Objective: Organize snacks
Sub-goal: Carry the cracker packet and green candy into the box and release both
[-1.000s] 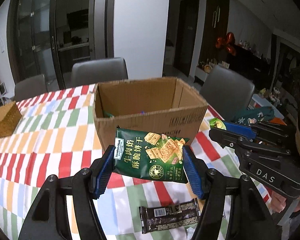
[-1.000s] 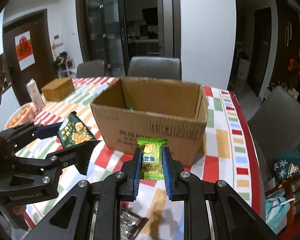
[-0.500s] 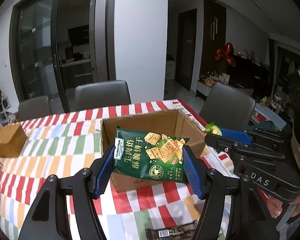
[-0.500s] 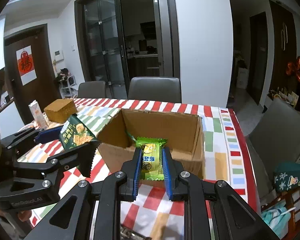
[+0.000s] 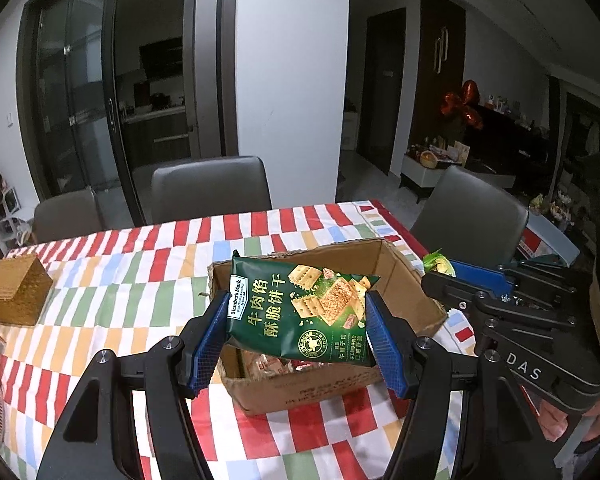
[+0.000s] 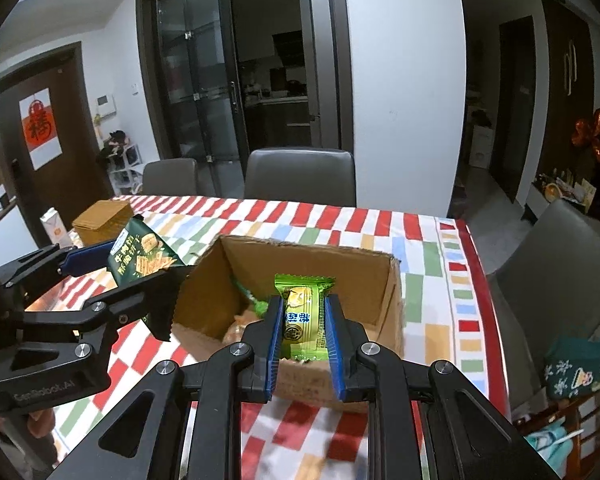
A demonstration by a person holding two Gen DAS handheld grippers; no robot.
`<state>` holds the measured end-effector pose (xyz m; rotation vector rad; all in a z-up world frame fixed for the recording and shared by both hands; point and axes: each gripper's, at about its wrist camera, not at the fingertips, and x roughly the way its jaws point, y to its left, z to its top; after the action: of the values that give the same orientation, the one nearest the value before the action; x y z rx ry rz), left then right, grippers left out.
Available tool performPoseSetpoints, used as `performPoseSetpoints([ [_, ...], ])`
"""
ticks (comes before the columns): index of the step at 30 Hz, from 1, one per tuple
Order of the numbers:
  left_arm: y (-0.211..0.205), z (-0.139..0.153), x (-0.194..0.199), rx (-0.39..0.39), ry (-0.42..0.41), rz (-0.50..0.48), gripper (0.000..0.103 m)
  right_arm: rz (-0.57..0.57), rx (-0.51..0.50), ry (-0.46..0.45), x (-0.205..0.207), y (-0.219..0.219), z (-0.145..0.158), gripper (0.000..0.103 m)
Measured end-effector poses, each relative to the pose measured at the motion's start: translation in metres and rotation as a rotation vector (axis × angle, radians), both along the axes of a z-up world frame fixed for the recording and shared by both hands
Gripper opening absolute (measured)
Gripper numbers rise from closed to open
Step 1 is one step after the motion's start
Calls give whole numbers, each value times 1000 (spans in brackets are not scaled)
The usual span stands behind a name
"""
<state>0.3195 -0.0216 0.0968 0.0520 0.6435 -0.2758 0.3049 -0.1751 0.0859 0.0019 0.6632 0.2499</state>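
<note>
1. The left gripper (image 5: 296, 316) is clamped on a dark green cracker bag (image 5: 300, 312), held above the open cardboard box (image 5: 332, 384).
2. The right gripper (image 6: 303, 320) pinches a small bright green packet (image 6: 303, 316) over the same box.

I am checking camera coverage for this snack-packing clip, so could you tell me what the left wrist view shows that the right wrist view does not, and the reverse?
Only the left wrist view shows the front of the dark green cracker bag, clamped in the left gripper.

Only the right wrist view shows the door with the red paper sign and the white carton beside the woven box.

Both show the cardboard box with snacks inside, the striped tablecloth, the woven box, and the small green packet in the right gripper.
</note>
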Motion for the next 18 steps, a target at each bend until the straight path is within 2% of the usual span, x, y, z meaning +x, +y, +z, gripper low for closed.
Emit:
performPoseSetpoints([
  [8, -4, -8, 33, -9, 44, 18, 66, -14, -21, 26, 26, 0, -6, 22],
  [13, -9, -11, 50, 9, 64, 25, 68, -29, 2, 48, 42, -5, -9, 22],
  [16, -10, -15, 58, 28, 80, 49, 76, -40, 8, 58, 47, -7, -9, 22],
  [17, -11, -15, 59, 41, 83, 60, 82, -42, 5, 58, 48, -7, -10, 23],
  [18, -10, -16, 58, 48, 80, 68, 84, -45, -1, 62, 49, -6, -10, 29],
])
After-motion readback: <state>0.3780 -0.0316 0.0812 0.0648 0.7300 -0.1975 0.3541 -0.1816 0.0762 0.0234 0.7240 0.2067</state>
